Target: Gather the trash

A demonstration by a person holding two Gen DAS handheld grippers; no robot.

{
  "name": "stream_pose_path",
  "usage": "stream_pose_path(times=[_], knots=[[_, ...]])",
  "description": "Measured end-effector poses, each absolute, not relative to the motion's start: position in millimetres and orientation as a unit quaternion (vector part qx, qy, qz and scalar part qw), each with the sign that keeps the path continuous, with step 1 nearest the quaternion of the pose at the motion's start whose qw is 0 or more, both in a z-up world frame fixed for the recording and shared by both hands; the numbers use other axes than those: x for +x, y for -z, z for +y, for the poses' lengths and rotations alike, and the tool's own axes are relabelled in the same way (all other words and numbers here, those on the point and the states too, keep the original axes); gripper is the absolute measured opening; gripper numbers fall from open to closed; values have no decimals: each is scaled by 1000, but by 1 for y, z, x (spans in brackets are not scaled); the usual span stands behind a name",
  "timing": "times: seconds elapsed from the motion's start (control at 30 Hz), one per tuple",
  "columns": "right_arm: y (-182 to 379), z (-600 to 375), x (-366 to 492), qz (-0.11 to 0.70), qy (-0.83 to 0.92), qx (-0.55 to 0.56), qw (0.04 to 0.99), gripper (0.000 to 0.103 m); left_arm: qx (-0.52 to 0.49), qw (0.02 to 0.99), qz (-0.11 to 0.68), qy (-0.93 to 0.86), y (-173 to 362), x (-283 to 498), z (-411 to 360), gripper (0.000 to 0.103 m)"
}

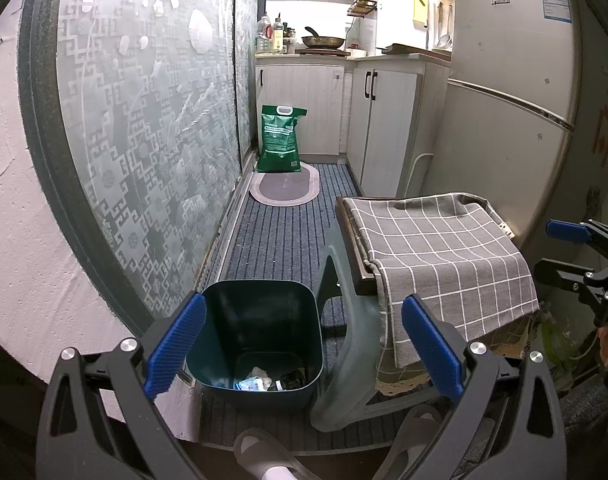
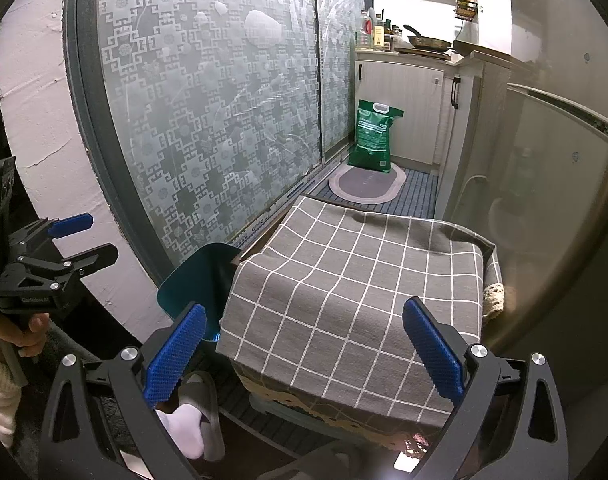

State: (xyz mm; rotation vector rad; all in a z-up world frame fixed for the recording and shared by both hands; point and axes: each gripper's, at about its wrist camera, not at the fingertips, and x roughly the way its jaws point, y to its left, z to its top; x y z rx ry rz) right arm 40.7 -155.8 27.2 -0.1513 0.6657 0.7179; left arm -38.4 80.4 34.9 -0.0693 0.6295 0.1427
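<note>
A dark teal trash bin (image 1: 259, 320) stands on the striped floor mat, with several pieces of trash (image 1: 259, 381) at its bottom. My left gripper (image 1: 304, 344) is open and empty, held above the bin's near rim. My right gripper (image 2: 304, 352) is open and empty over a stool covered by a grey checked cloth (image 2: 356, 288); nothing lies on the cloth. The bin's edge (image 2: 195, 276) shows left of the stool in the right wrist view. Each gripper shows in the other's view: the right one (image 1: 576, 252), the left one (image 2: 63, 244).
A frosted patterned sliding door (image 1: 143, 140) runs along the left. A fridge (image 1: 512, 100) stands right of the stool (image 1: 444, 256). A green bag (image 1: 281, 140) and an oval mat (image 1: 283, 188) lie by the far cabinets (image 1: 384, 120). Slippered feet (image 1: 263, 456) are below.
</note>
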Motion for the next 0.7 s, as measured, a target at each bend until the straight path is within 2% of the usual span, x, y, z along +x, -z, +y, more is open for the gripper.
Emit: stream_pose_path(times=[0.7], knots=[[-28,-156,41,319,-344,-73,880,100,-34,948,310,-69,-35,-38,80,100]])
